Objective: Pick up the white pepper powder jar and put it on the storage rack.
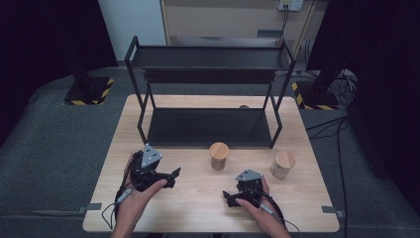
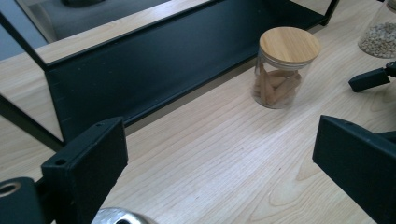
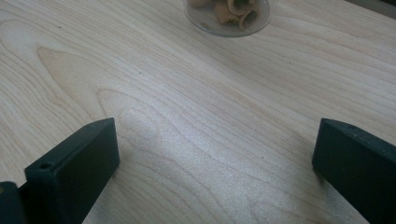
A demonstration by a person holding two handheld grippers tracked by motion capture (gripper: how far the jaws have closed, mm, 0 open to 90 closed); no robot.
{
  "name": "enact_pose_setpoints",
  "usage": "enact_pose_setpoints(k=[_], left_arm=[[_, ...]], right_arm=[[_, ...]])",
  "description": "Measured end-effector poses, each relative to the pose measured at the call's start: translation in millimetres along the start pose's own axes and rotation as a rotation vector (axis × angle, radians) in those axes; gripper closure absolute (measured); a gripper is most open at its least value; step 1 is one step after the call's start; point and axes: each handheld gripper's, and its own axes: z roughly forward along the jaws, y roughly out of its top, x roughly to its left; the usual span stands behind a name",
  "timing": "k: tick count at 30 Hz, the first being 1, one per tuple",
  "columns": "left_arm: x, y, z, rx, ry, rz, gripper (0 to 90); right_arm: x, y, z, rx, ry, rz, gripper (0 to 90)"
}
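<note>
Ahead of left claw (image 2: 219, 158): jar (image 2: 282, 70).

pasta jar (image 1: 219, 156) | clear glass, bamboo lid on | upright | table centre, just before shelf

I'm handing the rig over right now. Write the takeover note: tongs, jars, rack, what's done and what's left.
Left tongs: open, empty, low over the table, aimed toward the pasta jar.
Right tongs: open, empty, near the front edge, pointing left.
Pasta jar: upright, wooden lid on, on the table just in front of the black rack. Grain jar: upright, lidded, further right, near the rack's right leg.
Done: nothing gripped; neither jar is on the rack's lower or upper shelf.
Left: probably grasp each jar and shelve it, starting with the pasta jar, which is closest to the left tongs.
</note>
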Motion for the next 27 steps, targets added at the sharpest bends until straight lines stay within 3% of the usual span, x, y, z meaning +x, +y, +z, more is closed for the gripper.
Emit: enact_pose_setpoints(k=[16,27], left_arm=[[21.0,-15.6,-13.5,-0.007,0.030,-0.027,1.3],[35.9,-29.5,-13.0,-0.016,0.040,-0.047,1.3]], right_arm=[[0.2,-0.1,-0.2,0.000,0.000,0.001,0.7],[0.2,-0.1,-0.2,0.000,0.000,0.001,0.7]])
